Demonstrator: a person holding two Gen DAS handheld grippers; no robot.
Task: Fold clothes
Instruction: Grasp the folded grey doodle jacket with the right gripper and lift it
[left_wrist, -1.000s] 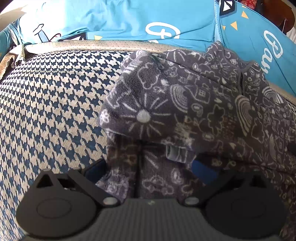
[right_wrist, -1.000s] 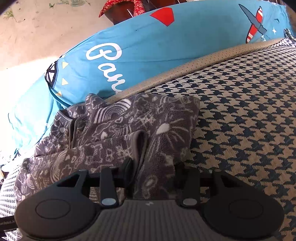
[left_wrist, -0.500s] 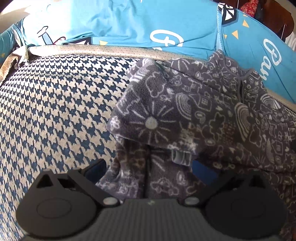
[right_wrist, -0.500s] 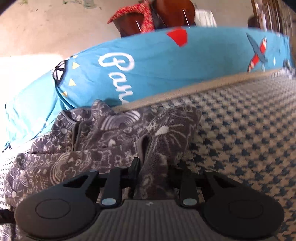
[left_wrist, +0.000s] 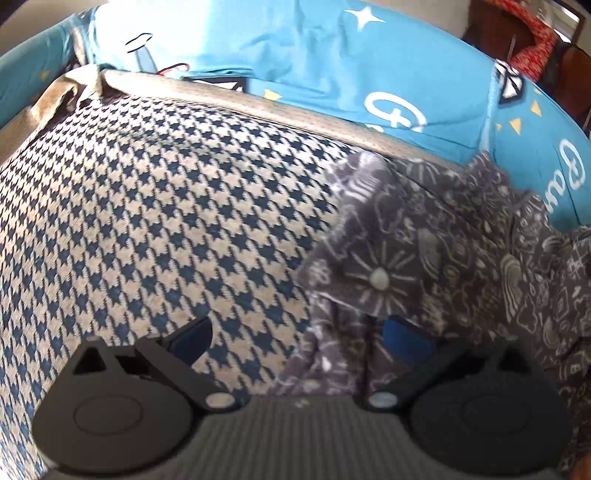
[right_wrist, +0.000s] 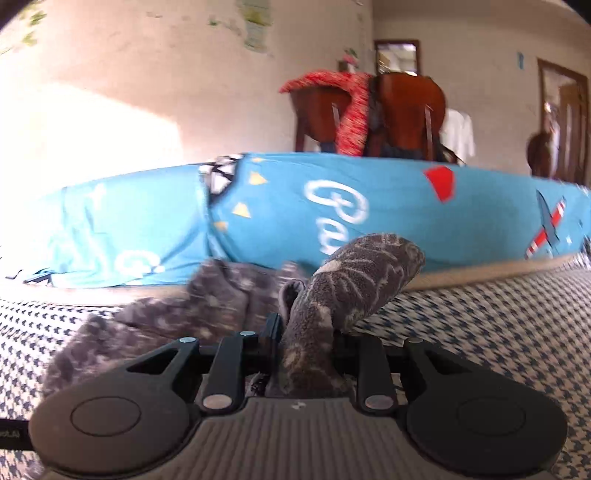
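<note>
Tongs on the right (right_wrist: 306, 343) are pinching a thick bunch of the grey patterned fleece garment (right_wrist: 343, 288); a second ago their jaws stood wider around that same bunch, and they have drawn in until the pads grip the cloth. The view has also swung from looking down on the garment to looking almost level across the bed, so the gripped end now stands up as a raised hump in front of the blue printed bedding (right_wrist: 369, 206). That reads as a lift begun: one end of the garment looks taken and rising, ready to be carried over for a fold, which is not yet made.

The left tongs (left_wrist: 295, 336) are spread, and they have slid left along the garment's near edge. A second ago both blue pads flanked the fleece; now the right-hand pad (left_wrist: 404, 341) sits against the cloth, while the left-hand pad (left_wrist: 192, 338) hangs over bare houndstooth cover (left_wrist: 166, 221). The garment's left edge (left_wrist: 369, 266) lies between them, unclamped.

The rest of the garment trails to the left of the right tongs, rumpled on the houndstooth cover, its far edge near the beige border (left_wrist: 295, 110) of the cover. Beyond the bed, a wooden chair (right_wrist: 406, 107) with a red cloth (right_wrist: 354, 110) over it stands by the wall.
</note>
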